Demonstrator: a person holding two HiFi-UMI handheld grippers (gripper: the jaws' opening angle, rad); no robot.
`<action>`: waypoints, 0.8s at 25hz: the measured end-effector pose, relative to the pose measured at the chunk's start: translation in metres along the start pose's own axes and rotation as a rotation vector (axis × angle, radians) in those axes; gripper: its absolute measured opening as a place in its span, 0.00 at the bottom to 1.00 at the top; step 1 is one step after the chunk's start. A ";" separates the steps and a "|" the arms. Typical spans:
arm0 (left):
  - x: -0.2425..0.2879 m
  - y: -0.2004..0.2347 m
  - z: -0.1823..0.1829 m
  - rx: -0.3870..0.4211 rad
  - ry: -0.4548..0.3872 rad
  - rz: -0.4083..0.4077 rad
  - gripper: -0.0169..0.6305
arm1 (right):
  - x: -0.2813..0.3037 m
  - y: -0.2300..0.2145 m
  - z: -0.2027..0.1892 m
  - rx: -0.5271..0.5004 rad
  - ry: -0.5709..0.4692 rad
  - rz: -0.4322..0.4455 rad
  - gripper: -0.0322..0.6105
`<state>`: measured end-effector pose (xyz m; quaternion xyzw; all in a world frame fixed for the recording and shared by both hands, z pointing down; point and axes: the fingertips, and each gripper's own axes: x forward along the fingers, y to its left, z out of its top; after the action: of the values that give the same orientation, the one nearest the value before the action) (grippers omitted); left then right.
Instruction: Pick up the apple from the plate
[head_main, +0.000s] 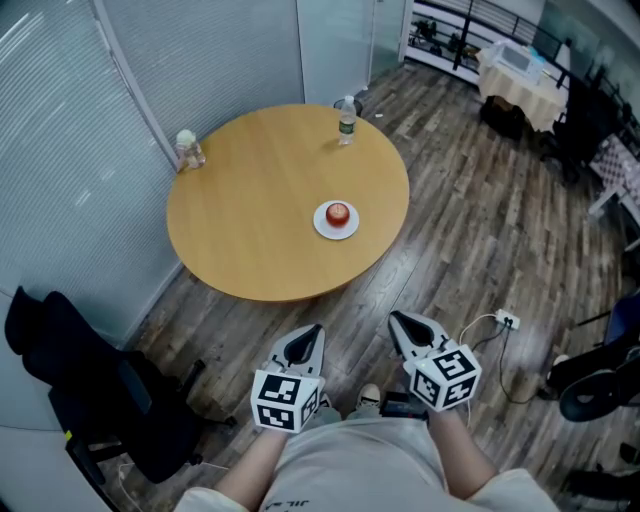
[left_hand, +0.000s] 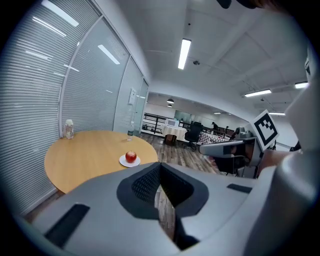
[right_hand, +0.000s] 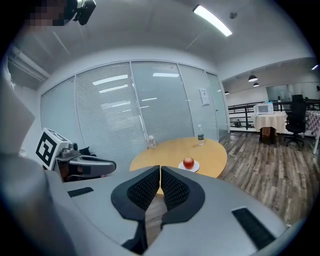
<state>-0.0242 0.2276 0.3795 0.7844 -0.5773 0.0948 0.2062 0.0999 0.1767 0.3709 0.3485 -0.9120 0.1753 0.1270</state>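
A red apple (head_main: 338, 213) rests on a small white plate (head_main: 325, 228) near the right front part of a round wooden table (head_main: 250, 210). Both gripper views show the apple (left_hand: 131, 157) (right_hand: 188, 162) far ahead on its plate (left_hand: 123, 162) (right_hand: 195, 167). My left gripper (head_main: 312, 332) and right gripper (head_main: 396, 320) hover over the floor in front of the table, well short of it. Each has its jaws pressed together with nothing between them. The gripper views show the same for the left gripper (left_hand: 160, 167) and the right gripper (right_hand: 160, 170).
A clear bottle (head_main: 346, 119) stands at the table's far edge and a small jar (head_main: 188, 149) at its left edge. A black office chair (head_main: 110, 400) sits left of me. A cable and plug (head_main: 500, 325) lie on the wood floor at right. Glass walls with blinds close off the left.
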 end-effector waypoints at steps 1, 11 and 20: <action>-0.002 0.002 0.000 0.002 0.001 -0.007 0.03 | 0.001 0.002 0.001 0.001 -0.005 -0.010 0.10; -0.008 0.021 -0.008 0.028 0.031 -0.060 0.03 | 0.013 0.011 -0.009 0.035 -0.014 -0.074 0.10; 0.025 0.055 0.002 0.016 0.045 -0.030 0.03 | 0.061 -0.009 -0.005 0.060 -0.003 -0.045 0.10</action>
<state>-0.0685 0.1916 0.3989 0.7923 -0.5598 0.1140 0.2141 0.0627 0.1363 0.3995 0.3727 -0.8985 0.1990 0.1190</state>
